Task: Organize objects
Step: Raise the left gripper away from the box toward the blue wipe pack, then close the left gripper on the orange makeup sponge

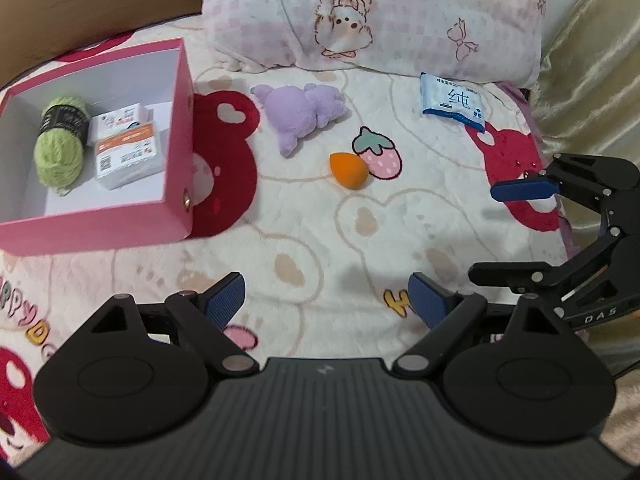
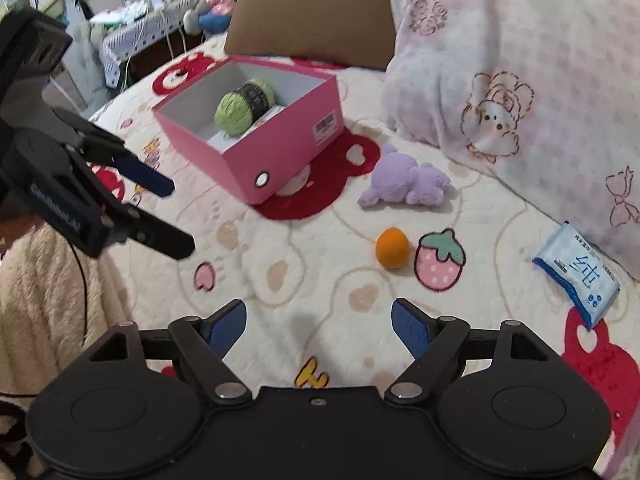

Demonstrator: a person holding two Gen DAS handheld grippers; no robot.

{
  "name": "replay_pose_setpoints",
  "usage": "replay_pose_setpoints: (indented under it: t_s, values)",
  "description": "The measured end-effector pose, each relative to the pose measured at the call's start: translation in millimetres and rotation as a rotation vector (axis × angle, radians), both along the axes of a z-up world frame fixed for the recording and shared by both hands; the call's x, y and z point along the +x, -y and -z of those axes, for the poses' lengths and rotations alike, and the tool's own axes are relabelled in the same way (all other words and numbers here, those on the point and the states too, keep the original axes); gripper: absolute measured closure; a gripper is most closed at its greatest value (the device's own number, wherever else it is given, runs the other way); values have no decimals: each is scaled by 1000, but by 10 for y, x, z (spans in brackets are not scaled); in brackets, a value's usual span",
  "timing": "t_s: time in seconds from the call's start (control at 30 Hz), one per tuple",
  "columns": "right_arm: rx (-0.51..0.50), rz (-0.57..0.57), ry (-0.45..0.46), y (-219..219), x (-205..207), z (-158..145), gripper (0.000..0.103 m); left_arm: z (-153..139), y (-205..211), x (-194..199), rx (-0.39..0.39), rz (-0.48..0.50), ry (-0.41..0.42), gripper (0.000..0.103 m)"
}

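A pink box [image 1: 176,128] [image 2: 280,160] stands open on the bed and holds green yarn [image 1: 60,148] [image 2: 236,112] and small white cartons [image 1: 128,152]. On the blanket lie a purple plush toy [image 1: 304,110] [image 2: 408,182], an orange sponge egg [image 1: 347,170] [image 2: 393,248] and a blue-white tissue pack [image 1: 454,102] [image 2: 578,276]. My left gripper [image 1: 326,300] is open and empty above the blanket, near of the egg; it also shows in the right wrist view [image 2: 180,220]. My right gripper [image 2: 318,326] is open and empty; it shows in the left wrist view [image 1: 484,230].
A pink checked pillow [image 1: 372,16] [image 2: 520,80] lies at the head of the bed. A brown headboard [image 2: 308,12] stands behind the box. A gold curtain [image 1: 592,60] hangs at the right. A cluttered table [image 2: 136,28] stands beyond the bed.
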State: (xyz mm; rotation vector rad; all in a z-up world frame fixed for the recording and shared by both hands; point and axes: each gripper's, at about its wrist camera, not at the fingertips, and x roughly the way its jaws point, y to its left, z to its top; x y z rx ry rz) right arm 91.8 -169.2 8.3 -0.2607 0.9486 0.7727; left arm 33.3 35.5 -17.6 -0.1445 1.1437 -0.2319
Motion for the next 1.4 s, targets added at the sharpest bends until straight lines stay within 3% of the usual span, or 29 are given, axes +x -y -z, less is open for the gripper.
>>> replay_pose_setpoints:
  t_s: [0.33, 0.47, 0.8, 1.03, 1.13, 1.3, 1.4]
  values:
    - [30, 17, 207, 3, 61, 578, 20, 366, 175, 241, 0, 11, 129, 14]
    - [-22, 14, 212, -37, 109, 792, 22, 463, 253, 324, 31, 13, 165, 15]
    - [117, 120, 205, -107, 341, 1152, 22, 820, 401, 650, -74, -20, 182, 18]
    - [86, 146, 290, -278, 385, 1411, 23, 1088, 450, 818, -160, -69, 258, 19]
    - [85, 160, 303, -313, 404, 1466, 24, 1191, 467, 877, -160, -78, 270, 19]
    - [66, 176, 308, -368, 473, 1567, 29, 1338, 464, 982, -176, -92, 270, 27]
    - [48, 196, 294, -384, 524, 1641, 39, 1431, 483, 1042, -186, -100, 254, 41]
